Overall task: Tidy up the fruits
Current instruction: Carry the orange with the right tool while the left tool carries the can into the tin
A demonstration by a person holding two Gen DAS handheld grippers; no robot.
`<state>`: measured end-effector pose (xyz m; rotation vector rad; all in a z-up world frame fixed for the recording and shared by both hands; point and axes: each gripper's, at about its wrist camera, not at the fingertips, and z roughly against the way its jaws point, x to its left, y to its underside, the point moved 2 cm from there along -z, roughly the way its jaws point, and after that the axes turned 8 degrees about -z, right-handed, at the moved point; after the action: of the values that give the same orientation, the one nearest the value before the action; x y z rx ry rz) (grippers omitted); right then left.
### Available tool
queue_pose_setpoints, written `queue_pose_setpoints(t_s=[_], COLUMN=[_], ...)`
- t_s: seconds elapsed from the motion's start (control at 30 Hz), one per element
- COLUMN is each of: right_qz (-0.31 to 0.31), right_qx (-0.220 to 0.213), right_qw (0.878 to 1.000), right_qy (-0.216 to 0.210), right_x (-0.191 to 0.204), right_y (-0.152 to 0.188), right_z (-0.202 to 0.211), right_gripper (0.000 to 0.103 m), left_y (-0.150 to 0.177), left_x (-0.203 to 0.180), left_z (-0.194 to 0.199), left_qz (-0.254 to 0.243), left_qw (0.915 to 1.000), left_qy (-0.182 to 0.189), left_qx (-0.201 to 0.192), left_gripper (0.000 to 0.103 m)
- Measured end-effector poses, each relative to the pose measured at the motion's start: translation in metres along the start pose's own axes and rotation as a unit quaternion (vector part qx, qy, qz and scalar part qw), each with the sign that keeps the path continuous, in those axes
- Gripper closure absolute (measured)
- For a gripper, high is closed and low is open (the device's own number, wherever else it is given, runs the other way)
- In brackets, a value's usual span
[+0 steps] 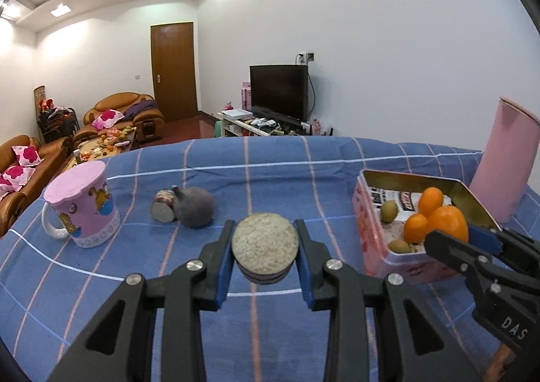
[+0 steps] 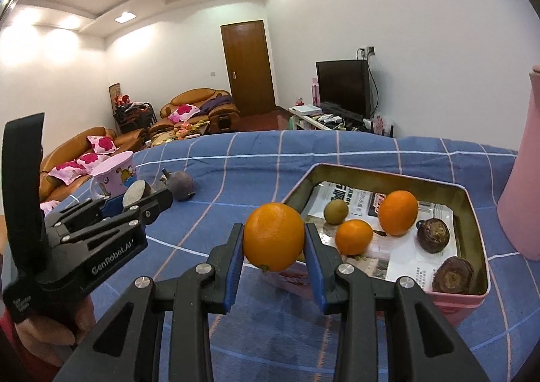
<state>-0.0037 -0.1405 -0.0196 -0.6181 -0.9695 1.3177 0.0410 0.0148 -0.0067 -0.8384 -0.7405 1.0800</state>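
Observation:
My left gripper (image 1: 265,245) is shut on a cut taro piece (image 1: 265,242), its pale speckled cut face up, held above the blue checked cloth. My right gripper (image 2: 274,240) is shut on an orange (image 2: 274,236), held just left of the pink tin box (image 2: 472,294). The box holds two oranges (image 2: 398,212), a kiwi (image 2: 335,211) and two dark brown fruits (image 2: 433,235). On the cloth farther left lie a dark purple round fruit (image 1: 195,208) and another cut taro piece (image 1: 164,205). The right gripper also shows in the left wrist view (image 1: 462,236), by the box.
A pink mug (image 1: 82,203) with a lid stands at the left of the cloth. A tall pink cylinder (image 1: 504,159) stands behind the box at the right. The table's far edge runs behind these; beyond are sofas, a door and a TV.

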Motion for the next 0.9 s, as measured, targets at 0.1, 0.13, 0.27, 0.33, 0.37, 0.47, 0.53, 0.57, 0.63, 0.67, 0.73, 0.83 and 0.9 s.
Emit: queue_pose_setpoints(t_s=[0.1,0.13,0.27,0.33,0.37,0.47,0.53,0.57,0.63,0.67,0.73,0.83,0.9], right_qz=[0.003,0.006,0.034,0.042,0.044,0.049,0.045,0.043,0.038,0.037,0.036,0.028,0.022], right_qx=[-0.004,-0.008,-0.032,-0.042,-0.046,-0.053,-0.055,-0.056,-0.060,-0.061,-0.064,-0.064,-0.062], right_qw=[1.000,1.000,0.998,0.997,0.997,0.996,0.995,0.995,0.995,0.994,0.993,0.993,0.993], right_qy=[0.005,0.008,0.032,0.040,0.044,0.057,0.063,0.066,0.077,0.080,0.089,0.095,0.099], right_x=[-0.005,-0.007,-0.009,-0.014,-0.016,-0.026,-0.034,-0.038,-0.048,-0.051,-0.060,-0.072,-0.080], right_y=[-0.003,-0.004,-0.009,-0.012,-0.013,-0.018,-0.022,-0.023,-0.027,-0.028,-0.031,-0.036,-0.039], right_z=[0.002,0.004,0.009,0.014,0.014,0.016,0.016,0.016,0.018,0.018,0.017,0.017,0.016], right_gripper=[0.066,0.066,0.066,0.066,0.066,0.066,0.066,0.066,0.066,0.066,0.066,0.066,0.066], left_y=[-0.001,-0.002,-0.007,-0.010,-0.011,-0.016,-0.020,-0.022,-0.026,-0.027,-0.029,-0.034,-0.036], left_x=[-0.013,-0.018,-0.033,-0.043,-0.048,-0.065,-0.073,-0.078,-0.085,-0.090,-0.097,-0.109,-0.115], left_z=[0.000,0.000,-0.003,-0.006,-0.007,-0.010,-0.012,-0.013,-0.017,-0.019,-0.023,-0.028,-0.030], left_qz=[-0.009,-0.008,-0.001,-0.004,-0.007,-0.018,-0.021,-0.023,-0.025,-0.026,-0.027,-0.031,-0.031], left_qw=[1.0000,1.0000,0.9999,0.9998,0.9997,0.9995,0.9994,0.9993,0.9991,0.9990,0.9988,0.9986,0.9984], left_qy=[-0.003,-0.001,0.013,0.021,0.022,0.024,0.029,0.031,0.033,0.035,0.039,0.043,0.048], left_qx=[0.003,0.003,0.005,0.006,0.006,0.006,0.005,0.004,0.004,0.004,0.006,0.007,0.006], left_gripper=[0.068,0.068,0.068,0.068,0.068,0.068,0.068,0.068,0.068,0.068,0.068,0.068,0.068])
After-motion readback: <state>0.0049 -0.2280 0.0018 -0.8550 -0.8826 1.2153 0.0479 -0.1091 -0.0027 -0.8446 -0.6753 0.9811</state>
